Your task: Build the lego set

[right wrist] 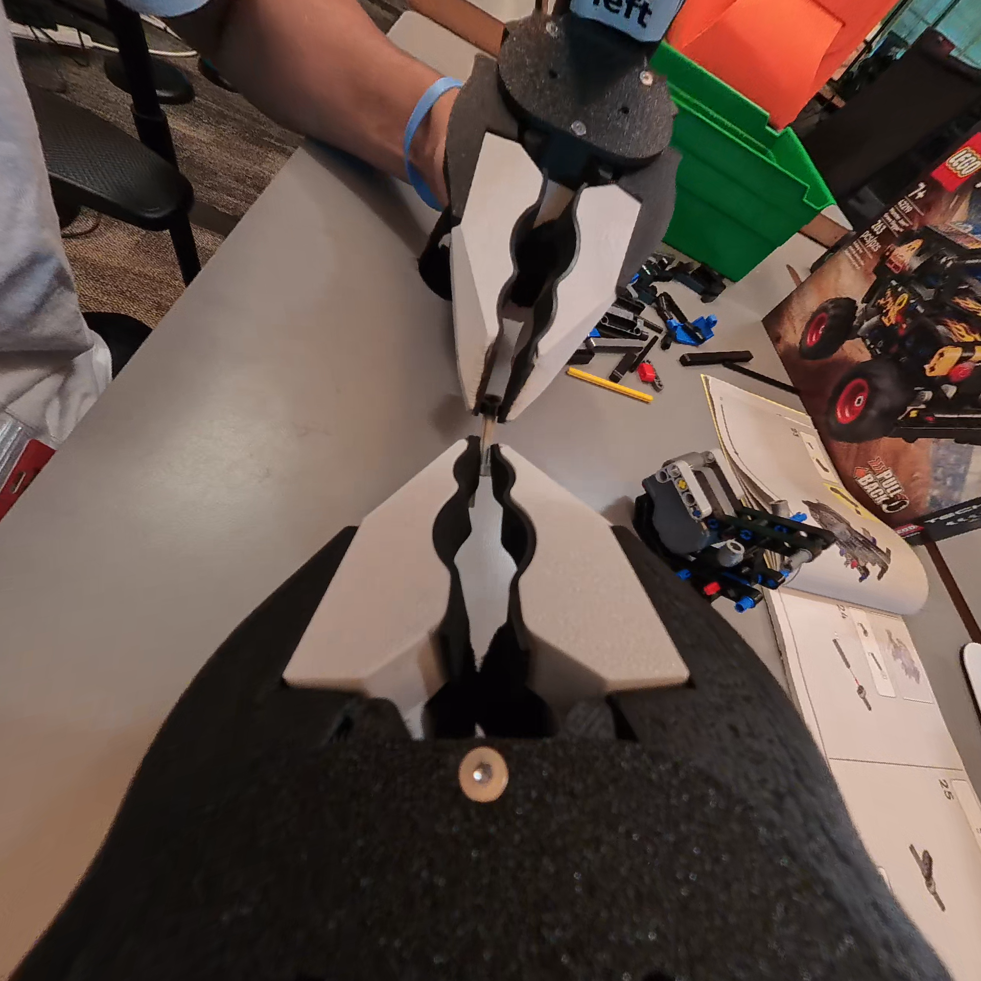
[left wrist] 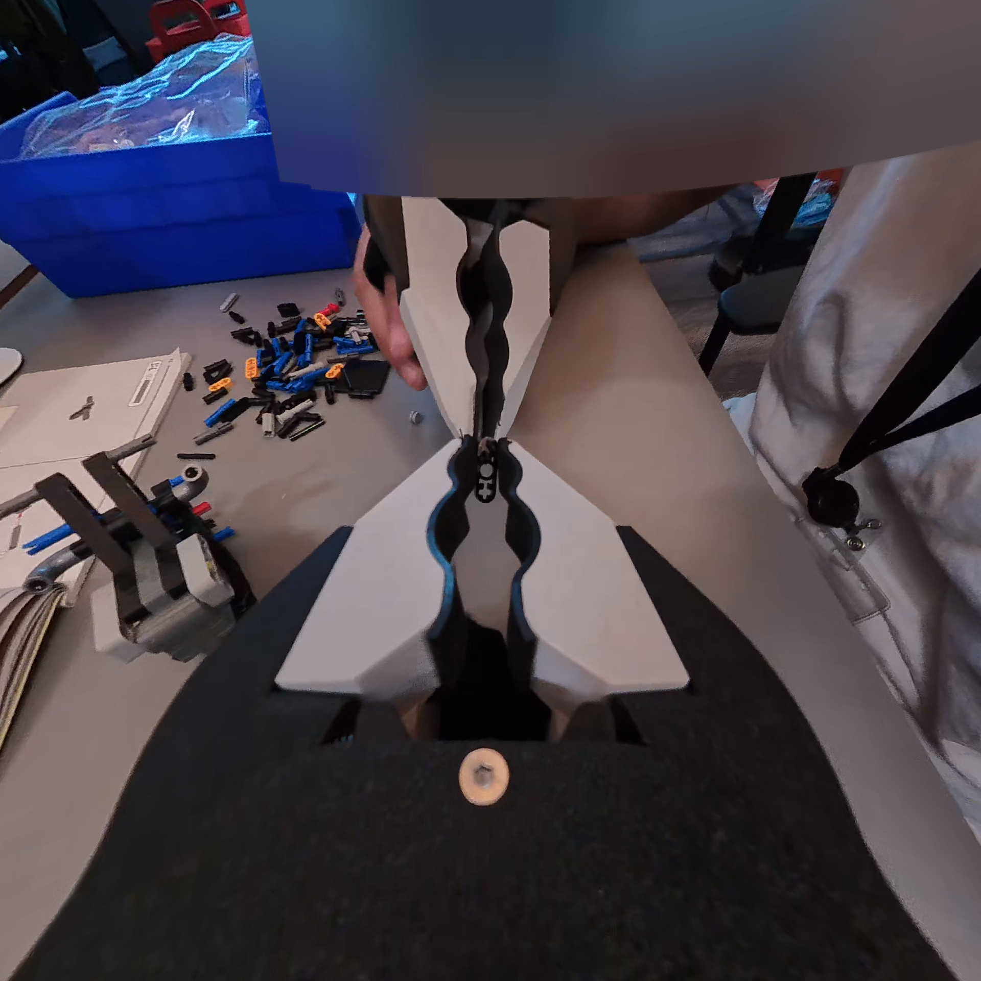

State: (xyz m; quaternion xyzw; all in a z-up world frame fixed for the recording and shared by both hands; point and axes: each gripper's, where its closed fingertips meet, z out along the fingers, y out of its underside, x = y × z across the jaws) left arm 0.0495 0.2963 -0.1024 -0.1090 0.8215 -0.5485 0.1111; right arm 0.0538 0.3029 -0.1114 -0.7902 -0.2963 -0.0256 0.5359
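In the left wrist view, the partly built model (left wrist: 154, 562) stood at the near left on the grey table (left wrist: 297, 478), beside the instruction booklet (left wrist: 79, 414). Farther off lay a scatter of loose pieces (left wrist: 292, 361) before a blue bin (left wrist: 159, 212). At centre, the left gripper (left wrist: 484, 443) was clenched on a small black beam (left wrist: 485, 480), tip to tip with the right gripper (left wrist: 480, 424). In the right wrist view, the right gripper (right wrist: 482, 451) pinched a thin grey pin (right wrist: 487, 438) that reached into the left gripper's tips (right wrist: 491, 411). The set's box (right wrist: 892, 340) lay far right.
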